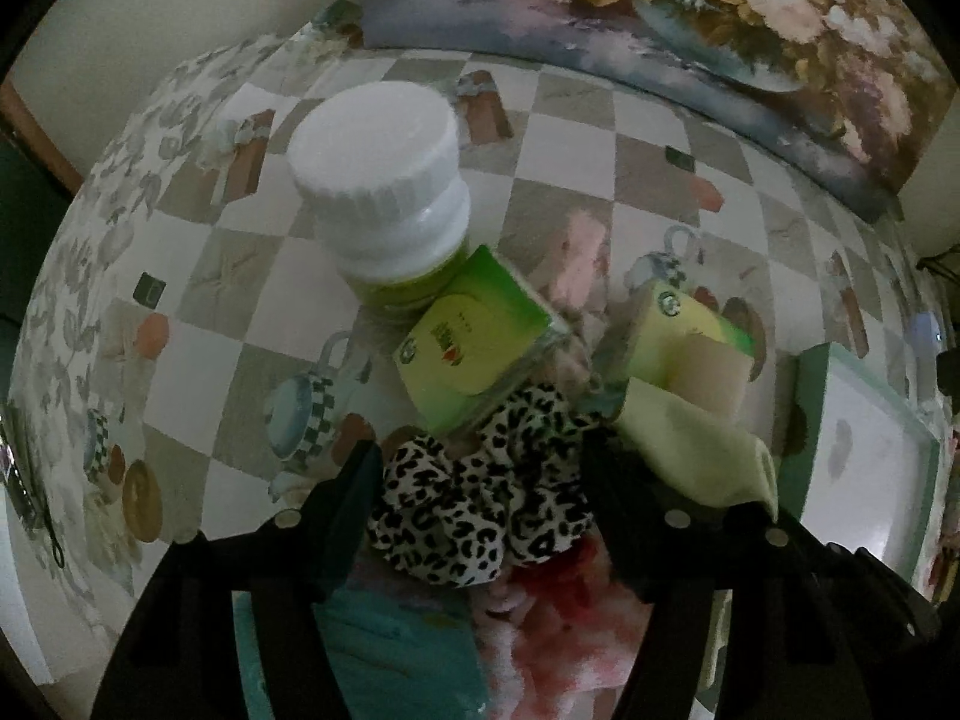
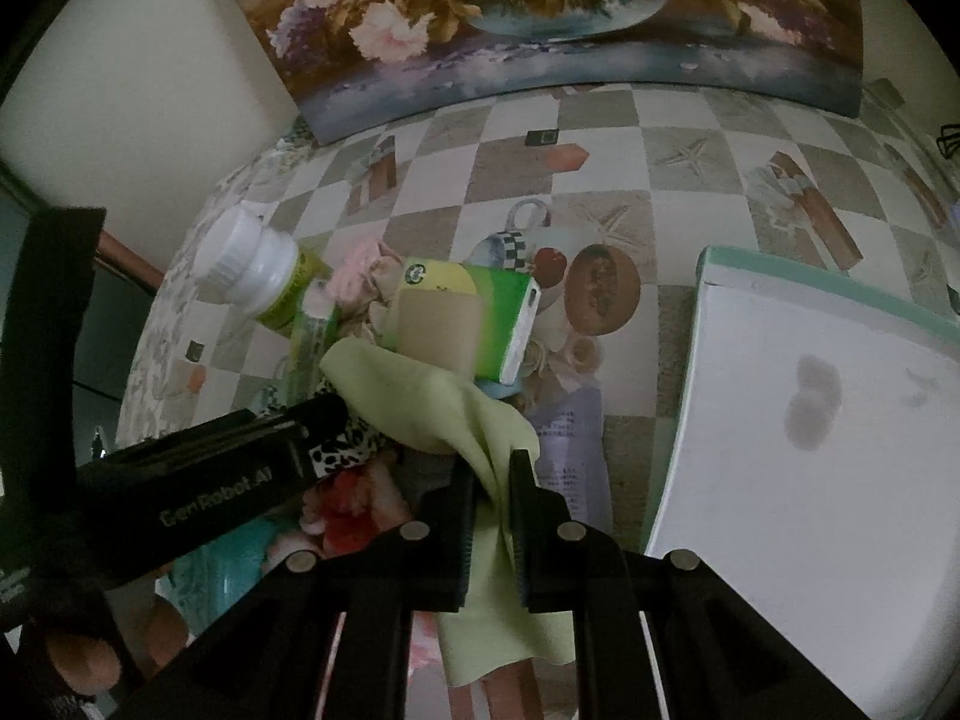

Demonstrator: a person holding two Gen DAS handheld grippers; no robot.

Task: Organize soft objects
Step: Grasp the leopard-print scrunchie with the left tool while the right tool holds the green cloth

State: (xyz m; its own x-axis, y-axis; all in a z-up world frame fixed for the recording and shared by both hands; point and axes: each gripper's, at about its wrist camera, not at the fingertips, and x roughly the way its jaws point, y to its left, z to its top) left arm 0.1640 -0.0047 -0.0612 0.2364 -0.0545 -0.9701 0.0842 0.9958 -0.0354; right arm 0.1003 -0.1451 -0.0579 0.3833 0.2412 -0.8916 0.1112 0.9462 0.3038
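Note:
A leopard-print scrunchie (image 1: 480,504) fills the gap between the fingers of my left gripper (image 1: 480,447), which is shut on it from both sides. It lies on a pile of soft things: a red and pink plush (image 1: 558,612) and a teal cloth (image 1: 390,648). My right gripper (image 2: 495,468) is shut on a pale yellow-green cloth (image 2: 432,402), which drapes up over the pile and hangs down below the fingers. In the right wrist view the left gripper's black body (image 2: 198,492) reaches in from the left, with the scrunchie (image 2: 342,450) at its tip.
A white-capped bottle (image 1: 384,180) leans behind the pile beside two green packets (image 1: 474,330) (image 1: 684,336). A white tray with a green rim (image 2: 810,510) lies to the right on the checked tablecloth (image 1: 570,138). A flower painting (image 2: 540,18) stands along the back. A hand (image 2: 78,660) shows at lower left.

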